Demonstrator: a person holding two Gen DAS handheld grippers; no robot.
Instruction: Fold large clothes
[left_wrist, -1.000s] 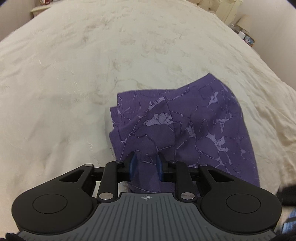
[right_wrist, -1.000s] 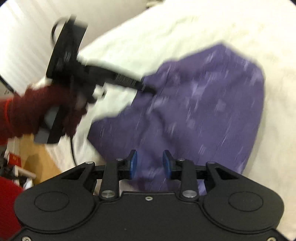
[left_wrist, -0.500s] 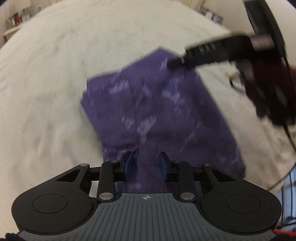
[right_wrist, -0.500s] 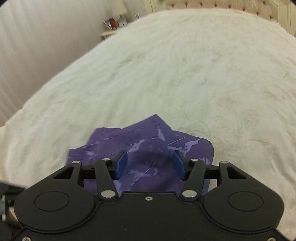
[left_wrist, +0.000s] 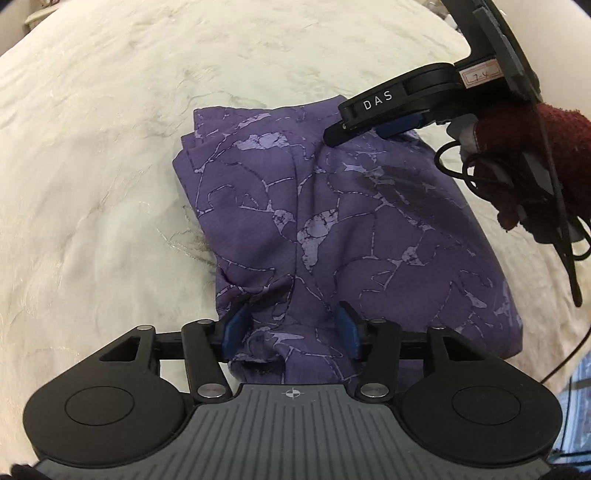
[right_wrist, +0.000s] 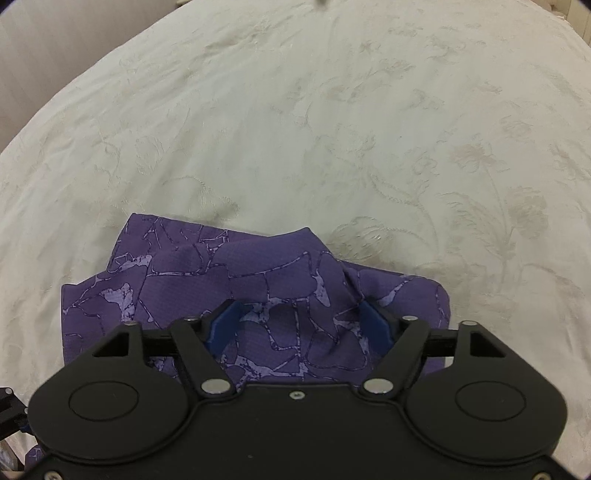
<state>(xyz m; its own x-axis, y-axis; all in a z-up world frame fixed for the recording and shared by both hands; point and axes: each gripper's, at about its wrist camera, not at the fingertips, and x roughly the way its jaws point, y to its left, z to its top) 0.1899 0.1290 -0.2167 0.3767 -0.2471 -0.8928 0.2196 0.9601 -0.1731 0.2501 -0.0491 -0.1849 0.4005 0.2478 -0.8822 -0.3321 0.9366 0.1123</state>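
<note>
A purple garment with a pale crackle print (left_wrist: 332, 221) lies folded into a compact stack on a cream bedspread (left_wrist: 92, 166). My left gripper (left_wrist: 291, 328) is open over the garment's near edge, with bunched cloth between its blue pads. My right gripper (right_wrist: 299, 325) is open over the garment's far right corner; the cloth (right_wrist: 258, 280) rises in a ridge between its pads. In the left wrist view the right gripper (left_wrist: 369, 122) shows from the side, held by a hand in a dark red glove (left_wrist: 532, 162).
The embroidered cream bedspread (right_wrist: 332, 129) stretches wide beyond the garment. A black cable (left_wrist: 565, 251) hangs from the right gripper's handle. The bed's edge and floor show at the lower right (left_wrist: 576, 387).
Both grippers have opened wider over the garment. The right gripper swung round from facing the left hand and now sits at the far corner. The garment looks more compact.
</note>
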